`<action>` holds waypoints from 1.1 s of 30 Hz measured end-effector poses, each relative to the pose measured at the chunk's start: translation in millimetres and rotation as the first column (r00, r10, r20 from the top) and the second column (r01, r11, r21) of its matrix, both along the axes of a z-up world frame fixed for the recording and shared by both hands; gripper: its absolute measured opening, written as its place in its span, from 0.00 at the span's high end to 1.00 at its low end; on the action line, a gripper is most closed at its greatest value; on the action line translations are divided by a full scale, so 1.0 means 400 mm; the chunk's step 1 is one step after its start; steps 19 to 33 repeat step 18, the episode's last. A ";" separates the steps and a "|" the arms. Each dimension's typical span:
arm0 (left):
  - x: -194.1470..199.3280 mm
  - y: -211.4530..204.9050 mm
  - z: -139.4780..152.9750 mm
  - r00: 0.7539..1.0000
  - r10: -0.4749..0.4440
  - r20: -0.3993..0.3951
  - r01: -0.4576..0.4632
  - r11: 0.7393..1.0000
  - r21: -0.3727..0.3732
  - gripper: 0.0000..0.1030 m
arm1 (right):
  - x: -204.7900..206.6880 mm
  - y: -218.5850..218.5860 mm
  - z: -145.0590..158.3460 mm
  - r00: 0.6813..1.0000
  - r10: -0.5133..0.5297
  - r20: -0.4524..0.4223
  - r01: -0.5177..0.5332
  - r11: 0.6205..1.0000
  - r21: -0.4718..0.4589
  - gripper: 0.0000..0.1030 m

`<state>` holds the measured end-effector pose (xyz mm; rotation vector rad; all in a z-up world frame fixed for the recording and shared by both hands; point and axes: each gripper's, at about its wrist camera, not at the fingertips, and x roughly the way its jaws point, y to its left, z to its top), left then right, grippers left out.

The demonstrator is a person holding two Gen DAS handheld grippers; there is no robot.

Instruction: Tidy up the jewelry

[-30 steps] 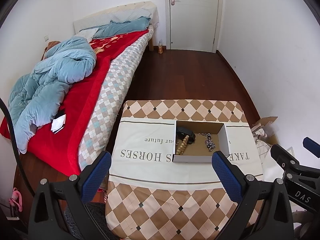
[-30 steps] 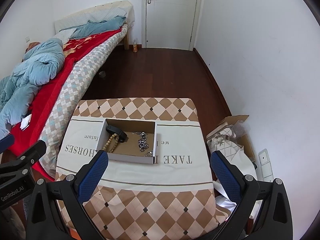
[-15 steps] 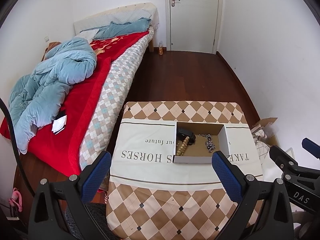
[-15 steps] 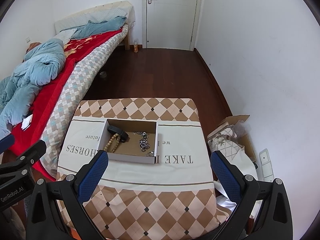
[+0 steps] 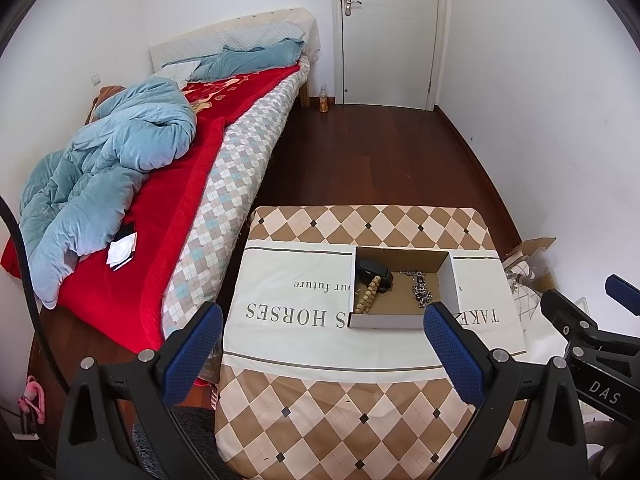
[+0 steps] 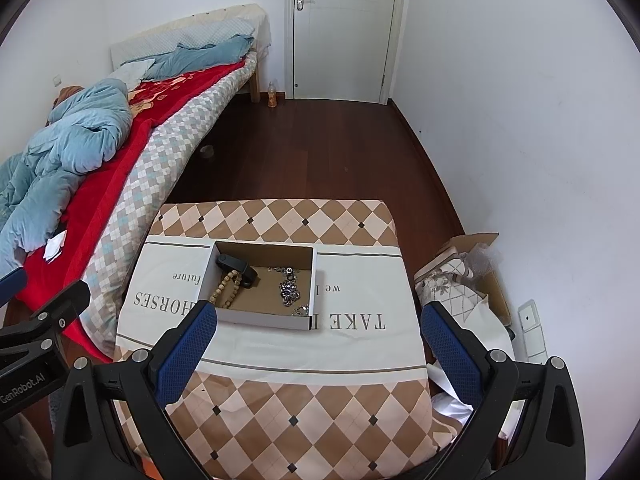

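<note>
On the cloth-covered tabletop [image 6: 280, 344], an open cardboard box [image 6: 260, 314] holds a bead string [image 6: 228, 288], a silver chain [image 6: 289, 290] and a dark case [image 6: 236, 266]. Left claw [image 5: 320, 348] and right claw [image 6: 316, 344] hover spread, empty. Risk: tangled chain snagging beads; light box sliding.

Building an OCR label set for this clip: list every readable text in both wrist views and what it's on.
"TAKE", "HORSES" (first letters hidden by the cardboard box), "future", "we": upside down on the tablecloth.
"GenRobot.AI": left gripper body, in the right wrist view.
"DAS": right gripper body, in the left wrist view; any further letters run out of frame.
No text visible on the jewelry.
</note>
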<state>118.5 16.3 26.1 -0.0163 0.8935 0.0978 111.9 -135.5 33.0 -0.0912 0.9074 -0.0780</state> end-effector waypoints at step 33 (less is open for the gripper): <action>-0.009 0.000 0.001 1.000 -0.001 -0.002 0.001 1.000 -0.003 0.00 | -0.006 -0.011 0.015 1.000 0.004 0.007 -0.004 1.000 0.001 0.00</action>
